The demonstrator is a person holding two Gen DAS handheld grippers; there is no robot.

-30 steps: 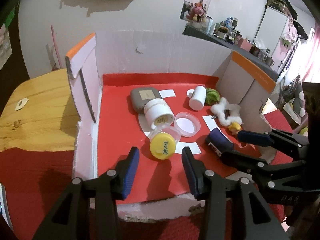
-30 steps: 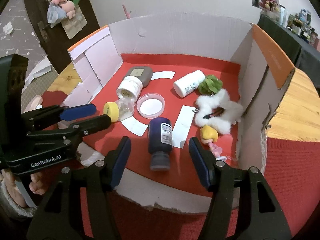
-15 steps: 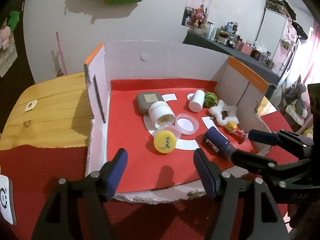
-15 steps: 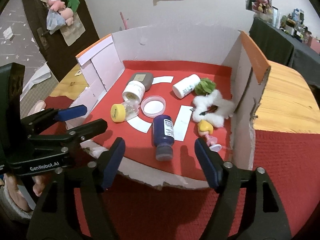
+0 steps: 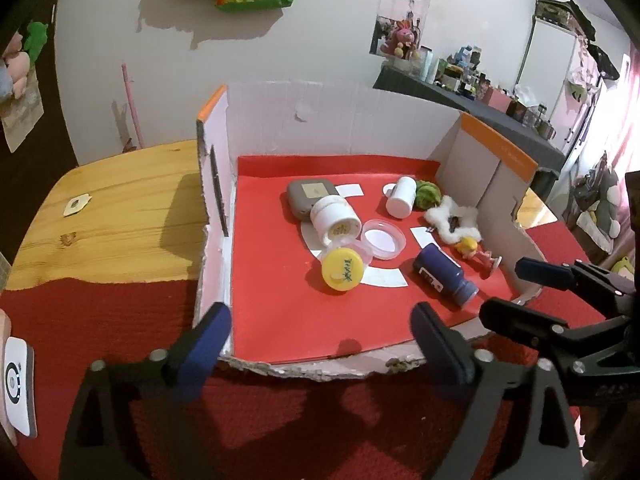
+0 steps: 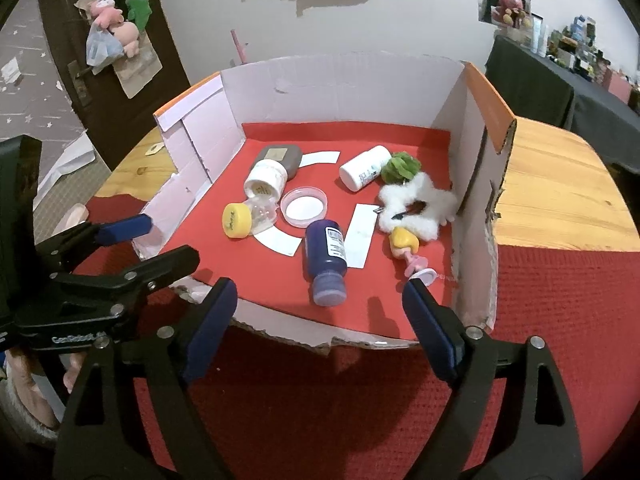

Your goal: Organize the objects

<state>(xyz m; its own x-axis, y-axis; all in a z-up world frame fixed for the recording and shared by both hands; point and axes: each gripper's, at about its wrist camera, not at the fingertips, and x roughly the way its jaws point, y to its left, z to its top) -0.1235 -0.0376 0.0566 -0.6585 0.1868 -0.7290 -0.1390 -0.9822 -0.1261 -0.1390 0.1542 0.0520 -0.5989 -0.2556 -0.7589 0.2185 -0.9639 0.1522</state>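
A cardboard box (image 5: 344, 120) with a red floor holds the objects. A yellow-lidded clear jar (image 5: 344, 270) lies on its side beside a white jar (image 5: 334, 220), a grey case (image 5: 310, 196) and a clear round lid (image 5: 383, 239). A dark blue bottle (image 6: 326, 254) lies with its cap toward the front edge. A small yellow-haired doll (image 6: 406, 248) lies to its right. My left gripper (image 5: 322, 332) and right gripper (image 6: 320, 304) hover over the torn front edge. Their jaws are opening, and nothing is between them.
At the back right of the box lie a white bottle (image 6: 364, 168), a green scrunchie (image 6: 400, 166) and a white fluffy scrunchie (image 6: 416, 210). White paper slips lie on the floor. Box walls rise left, back and right. A wooden table (image 5: 108, 216) with red cloth (image 6: 560, 320) surrounds it.
Both grippers have drawn back from over the box floor to its front edge, and their jaws have spread much wider. The jar and the blue bottle lie where they were.
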